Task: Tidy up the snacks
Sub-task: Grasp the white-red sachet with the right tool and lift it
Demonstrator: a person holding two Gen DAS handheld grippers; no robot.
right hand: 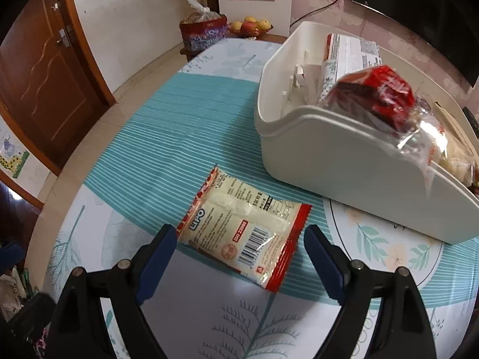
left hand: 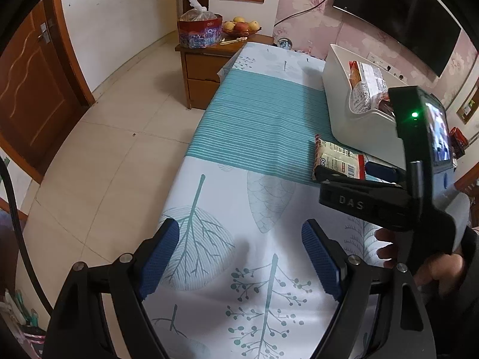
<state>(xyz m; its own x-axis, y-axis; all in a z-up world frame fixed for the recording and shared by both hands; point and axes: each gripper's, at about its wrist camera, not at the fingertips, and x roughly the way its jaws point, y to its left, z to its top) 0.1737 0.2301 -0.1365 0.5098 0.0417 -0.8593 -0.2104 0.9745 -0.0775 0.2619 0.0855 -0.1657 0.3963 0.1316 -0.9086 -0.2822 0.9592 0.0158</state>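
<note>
Even, soft indoor light; faint shadows on the leaf-printed teal tablecloth. Glare on the clear plastic snack wrapper. Strong fisheye bending, dark corners.

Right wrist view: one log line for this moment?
right gripper: open over packet | left gripper: open, empty | bin: holds snacks | packet: on table

One snack packet, one white bin, two claws.

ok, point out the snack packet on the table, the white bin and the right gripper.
snack packet (right hand: 244,233), right wrist view, middle of the clear wrapper.
white bin (right hand: 338,161), right wrist view, bare near wall.
right gripper (right hand: 239,264), right wrist view, midway between fingertips.
</note>
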